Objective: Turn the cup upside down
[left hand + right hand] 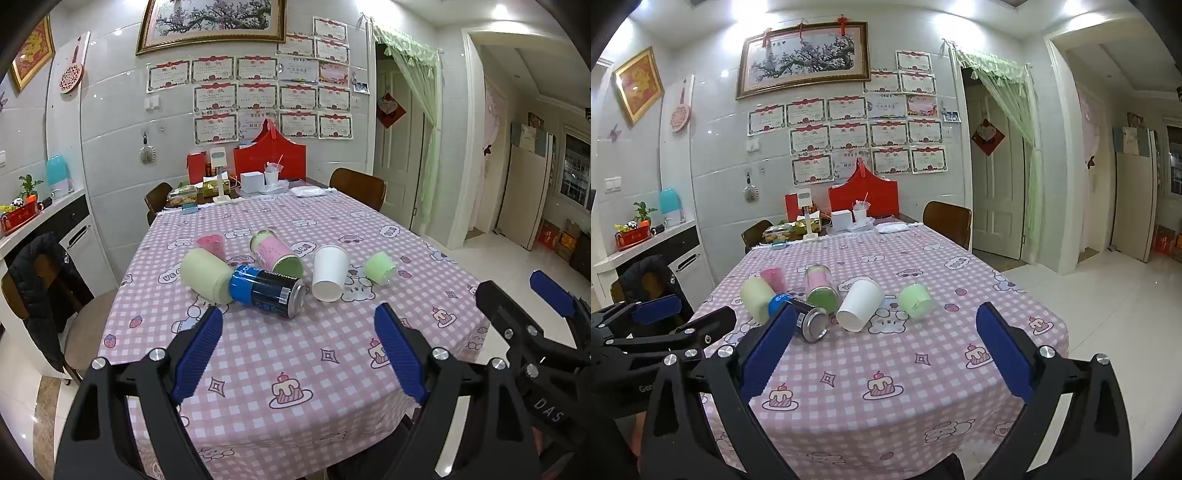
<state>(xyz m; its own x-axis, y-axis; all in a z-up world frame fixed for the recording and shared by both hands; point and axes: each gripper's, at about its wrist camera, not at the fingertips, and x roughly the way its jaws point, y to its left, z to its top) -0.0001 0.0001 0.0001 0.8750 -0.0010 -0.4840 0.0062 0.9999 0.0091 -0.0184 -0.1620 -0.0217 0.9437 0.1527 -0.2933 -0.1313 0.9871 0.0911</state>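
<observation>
Both of my grippers hang over the near edge of the surface point(295, 369), which has a pink checked cloth with cartoon cakes on it. The left gripper point(299, 332) has its blue fingers point(199, 350) spread wide with nothing between them. Same story for the right gripper point(886, 332): wide open, holding nothing. It also pokes into the left view at the far right, with the left one showing at the left edge of the right view.

The white cup point(330, 273) lies on its side near the middle of the surface, open mouth tipped toward me, well ahead of both grippers. Just right of it sits a small green cup point(379, 267), also tipped over. To its left lies a blue can point(267, 291) on its side, its top end facing me, touching a pale green cup point(206, 275) at its far end. Behind the can is a jar point(276, 251) with pink and green in it, lying down too, and a pink cup point(211, 245) farther left.

Clutter and a red box point(269, 155) sit at the far end by the wall.
</observation>
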